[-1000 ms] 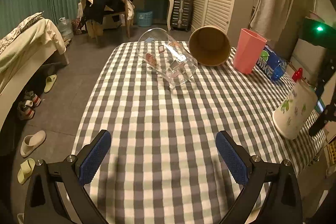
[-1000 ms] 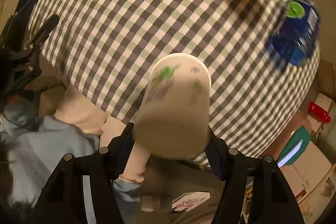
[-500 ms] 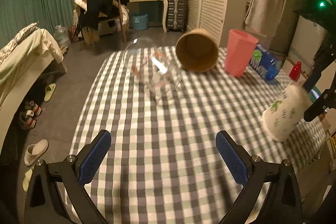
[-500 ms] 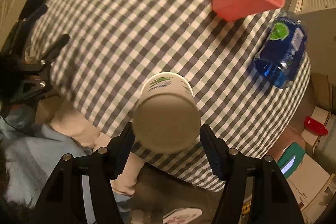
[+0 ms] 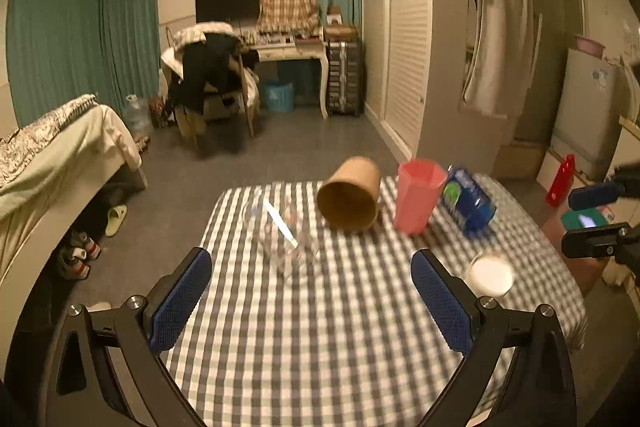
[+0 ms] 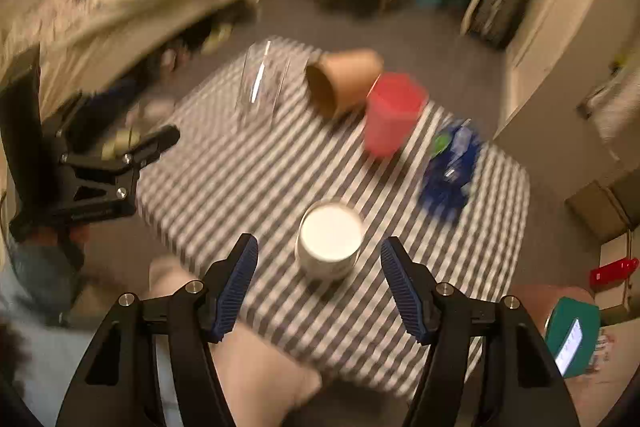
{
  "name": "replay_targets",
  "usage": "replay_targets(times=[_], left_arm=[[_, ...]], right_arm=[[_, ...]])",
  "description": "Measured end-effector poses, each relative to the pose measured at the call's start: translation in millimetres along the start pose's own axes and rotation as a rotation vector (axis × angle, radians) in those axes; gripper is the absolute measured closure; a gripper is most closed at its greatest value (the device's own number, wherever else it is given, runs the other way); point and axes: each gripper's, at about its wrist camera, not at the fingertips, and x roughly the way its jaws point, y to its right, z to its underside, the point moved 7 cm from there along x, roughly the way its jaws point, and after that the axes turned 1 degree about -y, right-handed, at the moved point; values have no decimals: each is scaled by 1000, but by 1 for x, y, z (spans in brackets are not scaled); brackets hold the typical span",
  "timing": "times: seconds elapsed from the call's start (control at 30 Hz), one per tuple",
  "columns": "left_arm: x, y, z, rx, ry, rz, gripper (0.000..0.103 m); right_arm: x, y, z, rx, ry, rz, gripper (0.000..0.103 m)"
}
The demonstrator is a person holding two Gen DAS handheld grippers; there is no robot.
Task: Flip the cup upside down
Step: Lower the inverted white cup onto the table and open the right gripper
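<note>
Right tongs (image 6: 318, 285) spread; round white cup (image 6: 330, 238) inverted

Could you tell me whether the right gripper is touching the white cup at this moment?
Apart. The right wrist view shows the right gripper open, with checked cloth visible between each blue pad and the white cup standing on the table.

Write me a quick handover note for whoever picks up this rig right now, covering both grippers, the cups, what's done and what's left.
Left gripper: open, empty, above the checked table.
Right gripper: open, empty, jaws apart either side of the white cup, not touching it.
White cup: standing on the table's near right edge with a flat white end facing up, apparently flipped and released.
Also there: brown cup on its side, pink cup, clear glass, blue bottle.
Left: back the right gripper away.
</note>
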Motion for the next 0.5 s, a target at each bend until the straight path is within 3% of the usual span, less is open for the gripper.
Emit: replay_targets(times=[0.1, 0.2, 0.33, 0.5], left_arm=[[-13, 14, -10, 7, 34, -12, 0], [-26, 30, -14, 6, 64, -6, 0], [-40, 50, -12, 2, 87, 24, 0], [-55, 61, -2, 6, 105, 0, 0]], right_arm=[[-26, 14, 4, 54, 158, 81, 32], [-44, 23, 11, 100, 258, 150, 28], [-64, 30, 24, 160, 338, 164, 16], [-80, 31, 45, 201, 446, 224, 0]])
